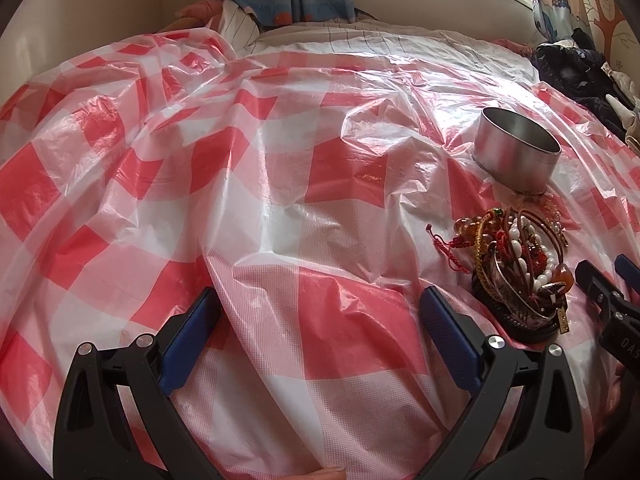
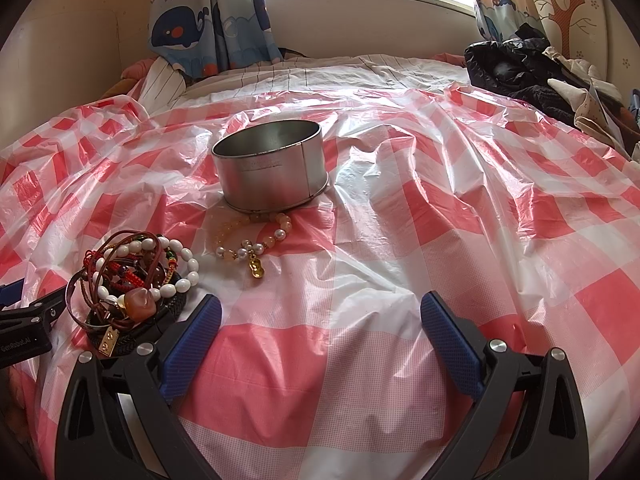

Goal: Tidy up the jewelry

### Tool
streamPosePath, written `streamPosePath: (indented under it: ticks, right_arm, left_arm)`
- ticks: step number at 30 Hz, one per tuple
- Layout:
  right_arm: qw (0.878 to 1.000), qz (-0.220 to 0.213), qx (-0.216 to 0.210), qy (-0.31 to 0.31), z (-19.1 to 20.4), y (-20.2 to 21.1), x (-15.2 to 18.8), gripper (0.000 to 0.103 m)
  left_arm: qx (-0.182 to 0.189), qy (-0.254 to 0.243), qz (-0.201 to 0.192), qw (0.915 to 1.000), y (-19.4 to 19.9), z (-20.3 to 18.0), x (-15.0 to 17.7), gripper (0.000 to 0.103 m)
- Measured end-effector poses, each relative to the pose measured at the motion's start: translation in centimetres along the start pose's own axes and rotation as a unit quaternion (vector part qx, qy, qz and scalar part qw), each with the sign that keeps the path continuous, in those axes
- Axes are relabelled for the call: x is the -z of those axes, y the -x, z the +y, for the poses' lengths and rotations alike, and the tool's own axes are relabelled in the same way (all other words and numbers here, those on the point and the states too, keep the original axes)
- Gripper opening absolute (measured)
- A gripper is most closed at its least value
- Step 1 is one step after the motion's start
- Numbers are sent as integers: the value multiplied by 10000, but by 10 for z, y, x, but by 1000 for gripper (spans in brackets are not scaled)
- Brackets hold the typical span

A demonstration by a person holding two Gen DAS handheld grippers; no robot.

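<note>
A pile of bracelets [image 1: 520, 272] lies on the red-and-white checked plastic sheet [image 1: 280, 160], just right of my open, empty left gripper [image 1: 320, 308]. In the right wrist view the pile [image 2: 136, 280] sits left of my open, empty right gripper [image 2: 320, 312]. A round silver tin [image 2: 272, 168] stands open beyond it; it also shows in the left wrist view [image 1: 516, 152]. A pale bead bracelet with pearls and a gold charm [image 2: 252, 244] lies apart, in front of the tin. The right gripper's fingers [image 1: 600, 292] show at the left view's right edge.
The sheet [image 2: 440, 220] covers a bed with a striped cover [image 2: 320, 68]. Dark clothes [image 2: 520, 68] are heaped at the far right. Whale-print curtains [image 2: 208, 20] and a window are behind. The left gripper's body [image 2: 24, 320] shows at the left edge.
</note>
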State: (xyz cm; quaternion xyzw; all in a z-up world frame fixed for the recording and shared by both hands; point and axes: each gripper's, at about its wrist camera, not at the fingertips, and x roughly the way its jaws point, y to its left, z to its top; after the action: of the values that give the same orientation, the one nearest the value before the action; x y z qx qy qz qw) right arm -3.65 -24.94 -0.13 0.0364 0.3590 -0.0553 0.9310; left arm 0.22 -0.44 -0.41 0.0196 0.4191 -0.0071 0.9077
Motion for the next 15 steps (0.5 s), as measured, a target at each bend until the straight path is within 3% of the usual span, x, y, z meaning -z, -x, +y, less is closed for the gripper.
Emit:
streamPosePath:
  ticks: [15]
  right_arm:
    - [10000, -1, 0, 2, 0, 0, 0, 95]
  left_arm:
    - [-105, -54, 70, 9999, -3, -1, 3, 96]
